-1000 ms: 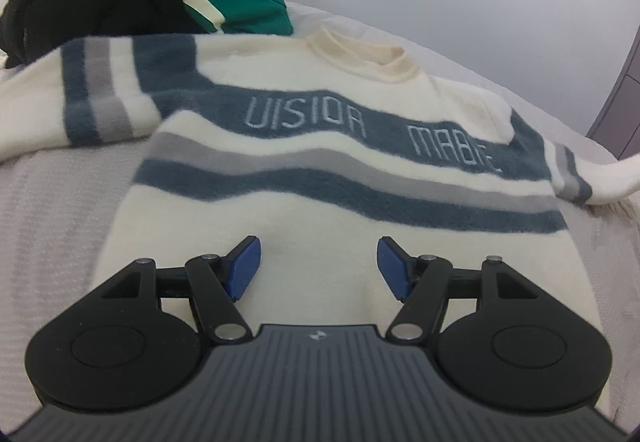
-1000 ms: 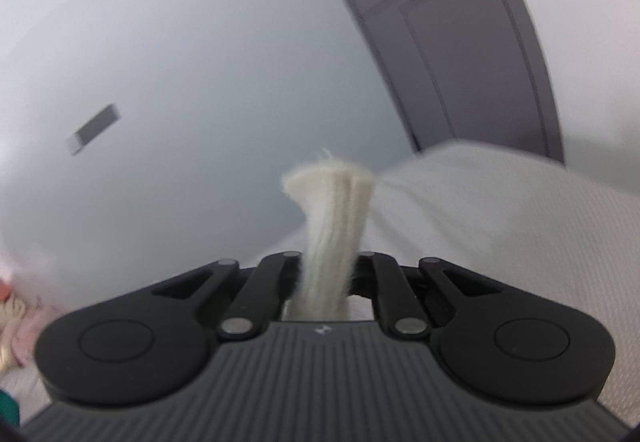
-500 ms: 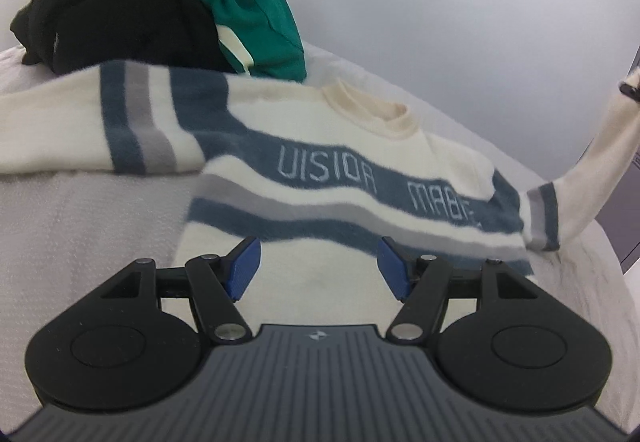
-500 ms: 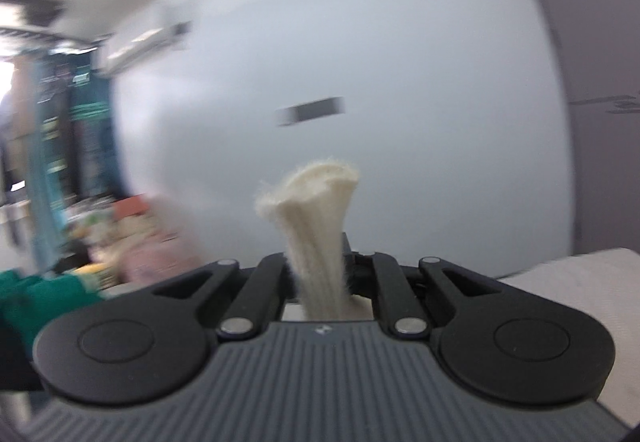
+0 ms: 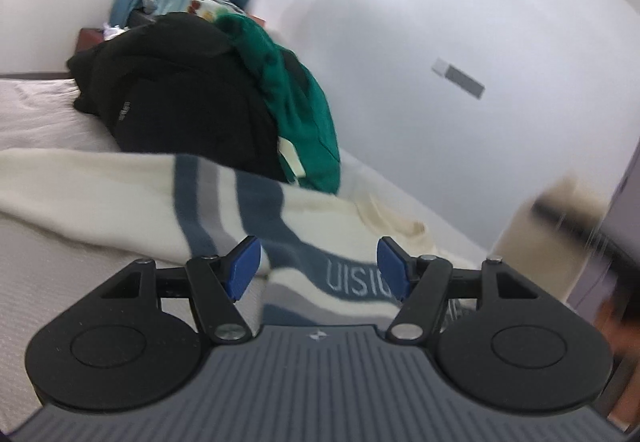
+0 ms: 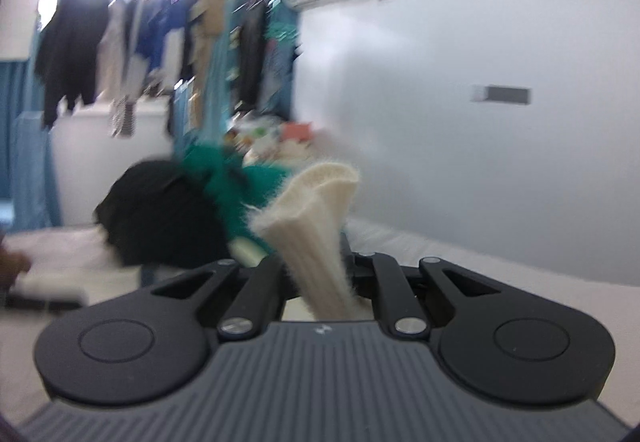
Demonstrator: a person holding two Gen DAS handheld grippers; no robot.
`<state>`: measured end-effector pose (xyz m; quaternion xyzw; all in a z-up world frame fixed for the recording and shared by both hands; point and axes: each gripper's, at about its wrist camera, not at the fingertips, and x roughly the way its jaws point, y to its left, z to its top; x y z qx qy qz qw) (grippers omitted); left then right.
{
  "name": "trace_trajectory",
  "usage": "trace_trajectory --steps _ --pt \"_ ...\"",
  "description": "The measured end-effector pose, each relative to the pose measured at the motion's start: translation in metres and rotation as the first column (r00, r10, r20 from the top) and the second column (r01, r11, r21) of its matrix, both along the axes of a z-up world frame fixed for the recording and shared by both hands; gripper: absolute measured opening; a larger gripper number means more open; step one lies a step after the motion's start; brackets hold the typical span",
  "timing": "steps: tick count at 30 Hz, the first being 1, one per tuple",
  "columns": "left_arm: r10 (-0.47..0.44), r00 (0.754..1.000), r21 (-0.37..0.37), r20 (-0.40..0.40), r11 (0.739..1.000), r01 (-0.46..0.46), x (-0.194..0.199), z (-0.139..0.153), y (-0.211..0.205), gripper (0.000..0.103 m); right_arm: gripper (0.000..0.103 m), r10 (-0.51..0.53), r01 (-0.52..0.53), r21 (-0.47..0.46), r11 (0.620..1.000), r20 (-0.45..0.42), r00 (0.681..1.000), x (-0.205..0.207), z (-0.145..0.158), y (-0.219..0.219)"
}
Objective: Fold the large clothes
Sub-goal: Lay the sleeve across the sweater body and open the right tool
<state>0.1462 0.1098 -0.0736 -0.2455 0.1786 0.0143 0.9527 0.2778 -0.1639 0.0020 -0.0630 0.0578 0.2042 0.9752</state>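
Observation:
A cream sweater (image 5: pixel 132 209) with blue and grey stripes lies spread on the bed, its lettered chest band partly hidden behind my left gripper (image 5: pixel 318 266). That gripper hovers above the chest, open, with nothing between its blue pads (image 5: pixel 242 268). My right gripper (image 6: pixel 320 274) is shut on the sweater's cream ribbed cuff (image 6: pixel 316 217), which sticks up between the closed fingers. In the left wrist view a blurred shape at the right edge (image 5: pixel 560 217) looks like the right gripper with the sleeve.
A heap of black clothing (image 5: pixel 180 97) and a green garment (image 5: pixel 296 109) lies at the far side of the bed (image 5: pixel 60 282), past the sweater's outstretched sleeve. A white wall stands behind. Hanging clothes (image 6: pixel 120 41) fill the far left of the room.
My left gripper rose and swung left, so the sweater's chest slid under it. My right gripper swept left with the cuff, from facing the door to facing the clothes heap.

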Motion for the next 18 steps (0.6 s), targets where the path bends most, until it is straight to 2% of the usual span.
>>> trace_trajectory --steps 5,8,10,14,15,17,18 --pt "0.048 0.999 -0.09 0.005 0.995 -0.047 0.0 -0.004 0.033 0.07 0.01 0.073 -0.083 -0.127 0.988 -0.08 0.994 -0.023 -0.072 0.063" --pt "0.054 0.998 -0.119 -0.006 0.991 -0.055 0.001 -0.01 0.042 0.07 0.011 0.107 -0.131 -0.191 0.973 -0.127 0.986 -0.029 -0.104 0.094" --pt "0.045 0.999 -0.123 -0.02 0.991 -0.047 0.005 -0.015 0.044 0.07 0.012 0.116 -0.147 -0.214 0.966 -0.15 0.982 -0.029 -0.119 0.106" --pt "0.028 0.999 -0.114 -0.034 0.993 -0.032 0.017 -0.025 0.041 0.07 0.014 0.118 -0.161 -0.205 0.966 -0.207 0.971 -0.022 -0.128 0.114" --pt "0.02 0.999 -0.112 -0.033 0.993 -0.023 0.019 -0.026 0.04 0.07 0.019 0.125 -0.172 -0.198 0.965 -0.23 0.965 -0.02 -0.127 0.112" --pt "0.002 0.999 -0.11 -0.034 0.994 -0.006 0.022 -0.029 0.036 0.07 0.051 0.152 -0.204 -0.174 0.963 -0.272 0.95 -0.021 -0.125 0.104" --pt "-0.008 0.999 -0.106 -0.037 0.994 0.004 0.024 -0.03 0.034 0.07 0.059 0.169 -0.221 -0.157 0.963 -0.288 0.943 -0.026 -0.125 0.097"
